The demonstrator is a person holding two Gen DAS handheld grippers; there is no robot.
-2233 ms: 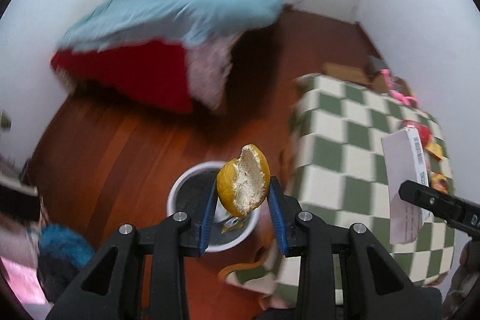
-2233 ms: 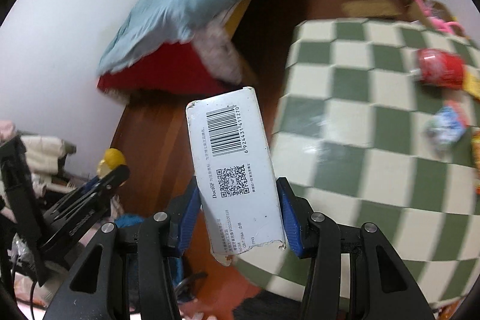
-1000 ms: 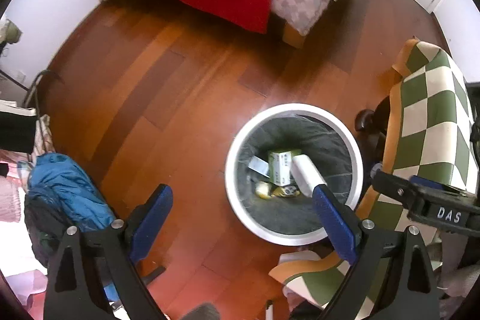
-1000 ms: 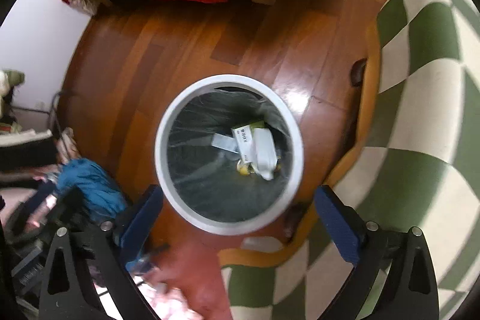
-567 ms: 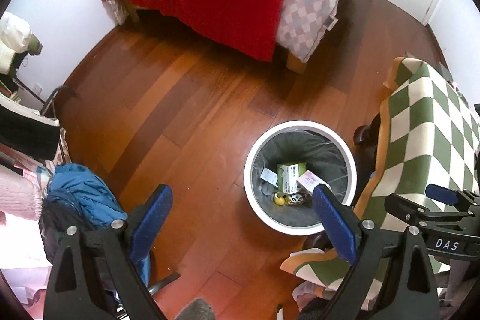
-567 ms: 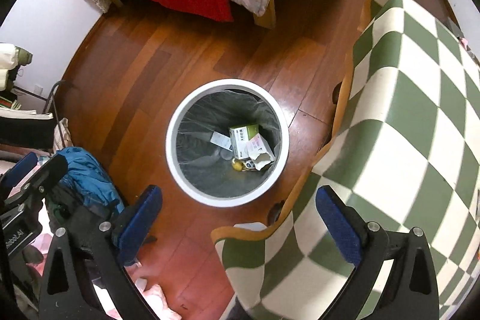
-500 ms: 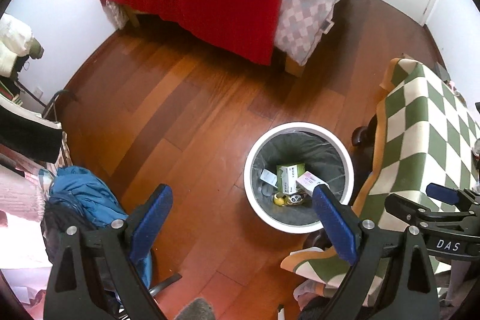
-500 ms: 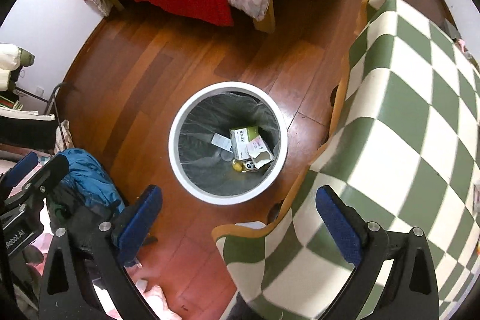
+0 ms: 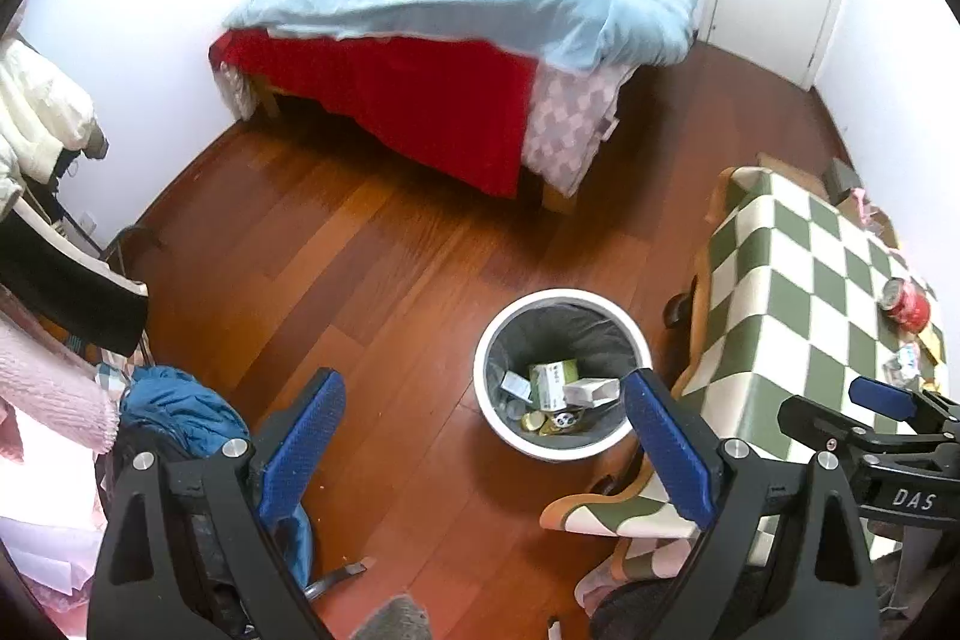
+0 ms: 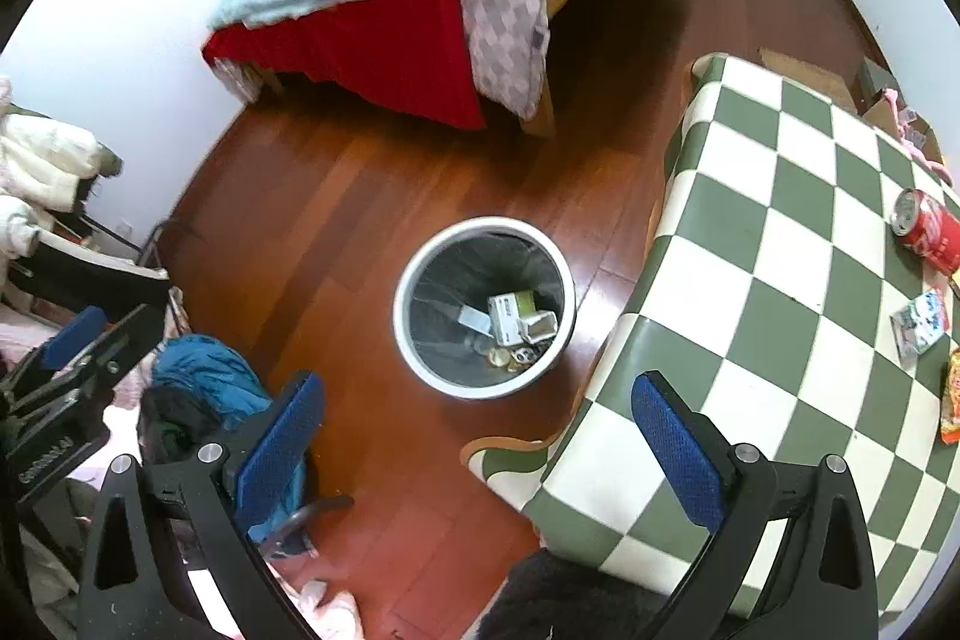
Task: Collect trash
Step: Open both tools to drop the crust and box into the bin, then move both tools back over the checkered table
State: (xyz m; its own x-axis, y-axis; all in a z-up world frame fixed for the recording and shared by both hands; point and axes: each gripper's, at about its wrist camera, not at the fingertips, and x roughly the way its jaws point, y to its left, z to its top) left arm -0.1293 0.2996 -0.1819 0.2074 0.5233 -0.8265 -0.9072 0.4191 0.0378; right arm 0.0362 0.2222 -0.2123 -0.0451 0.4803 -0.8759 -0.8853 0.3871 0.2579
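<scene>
Hovering high over the bedroom floor, both hand-held grippers are spread wide w/ nothing between their blue pads. Left gripper (image 9: 483,445) frames bare wood planks and the near edge of the bin; right gripper (image 10: 477,427) does the same from a spot further over the table, its blue pad also poking into the left wrist view at lower right.

Just beyond the fingertips stands the white round trash bin (image 10: 414,346), lined w/ a grey bag, on the red-brown wood floor (image 9: 336,280), close beside the table corner. Trash already lies at its bottom: a green-and-white carton (image 9: 552,381), a small white box (image 9: 591,391) touching it, a pale slip of card, plus a couple of round bits lower down, too small to tell apart.

Right of the bin, a table w/ green-and-white checked cloth (image 10: 780,280) overhangs the floor. More trash waits on its far side: a red soda can (image 10: 927,229) lying on its side, a small white-blue packet (image 10: 918,322) nearer, and an orange wrapper at the frame edge.

Left side, a blue garment (image 10: 204,370) is heaped on the floor by clothes on a rack.

Farthest back, a bed (image 9: 468,16) w/ light-blue quilt and red skirt sits against the white wall.
</scene>
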